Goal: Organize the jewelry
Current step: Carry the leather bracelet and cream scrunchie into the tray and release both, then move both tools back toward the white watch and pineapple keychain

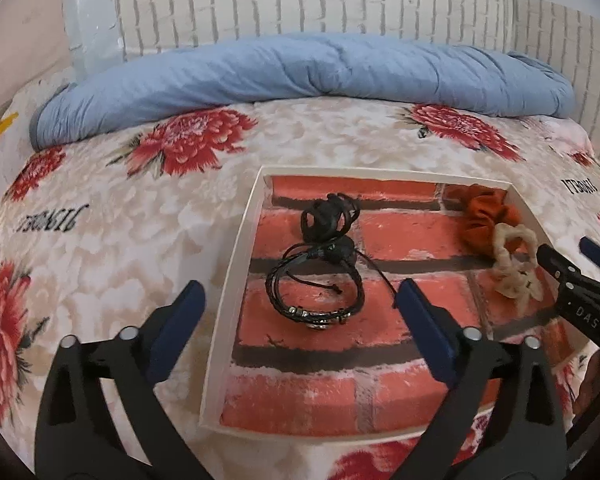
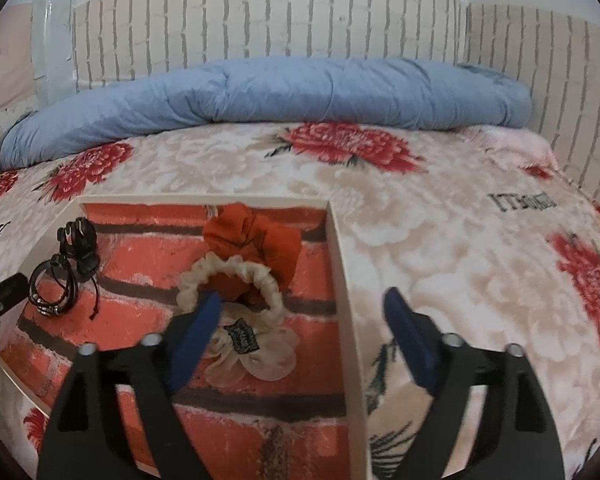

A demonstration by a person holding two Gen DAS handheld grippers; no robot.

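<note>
Left wrist view: left tongs (image 1: 300, 304) gaping wide, gripping nothing, hovering over the tray (image 1: 236, 248) on the bed (image 1: 120, 240). Black cord bracelets (image 1: 316, 292) lying inside near the tray's left wall; judging light, limp, tangle-prone, best pinching across the bundled cords. Black claw clip (image 1: 328, 218) just behind, stiff.

Right wrist view: right tongs (image 2: 304, 312) also spread, holding nothing. Cream scrunchie (image 2: 236, 288) overlapping orange scrunchie (image 2: 252, 236); soft, squashy. Left finger hiding part of the cream ring; labelled sheer piece (image 2: 252, 356) below hard to identify

Both wrist cameras looked steeply down and forward from close above, left over the tray's (image 1: 236, 236) left side, right over its right; they shared the tray (image 2: 340, 240) interior.
</note>
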